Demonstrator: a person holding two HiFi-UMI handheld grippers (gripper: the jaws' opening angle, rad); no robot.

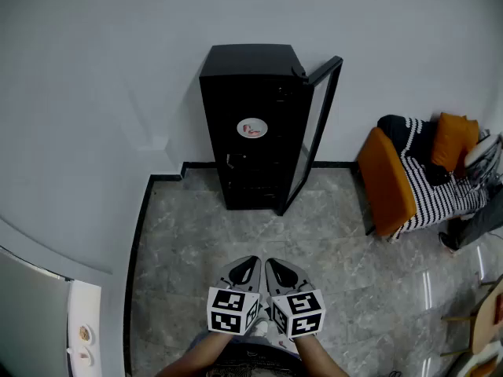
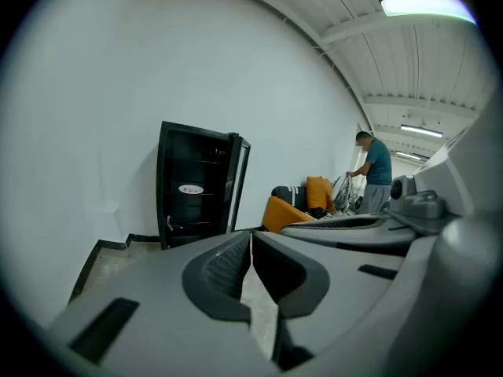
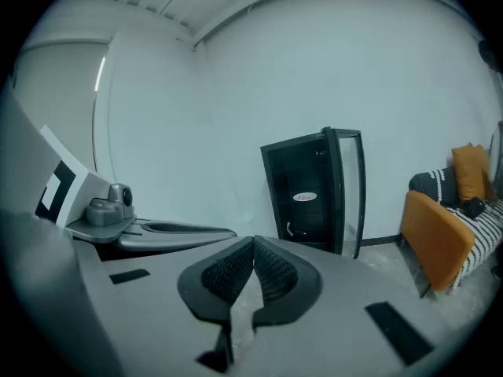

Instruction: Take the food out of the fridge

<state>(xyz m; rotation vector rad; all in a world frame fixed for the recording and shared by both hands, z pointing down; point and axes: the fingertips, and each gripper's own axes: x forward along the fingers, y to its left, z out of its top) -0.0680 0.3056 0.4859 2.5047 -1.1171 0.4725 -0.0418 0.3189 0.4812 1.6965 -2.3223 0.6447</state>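
two hand-held tools, left gripper [image 1: 251, 261] and right gripper [image 1: 273, 263], sit side by side, jaws pressed together, empty; well ahead, the black fridge [image 1: 247, 171] stands open, a white plate [image 1: 251, 128] with something red inside it.

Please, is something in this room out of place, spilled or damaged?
Only one thing stands out: the glass door of the black fridge hangs open to the right, with nobody standing at it. Nothing looks spilled, tipped or broken.
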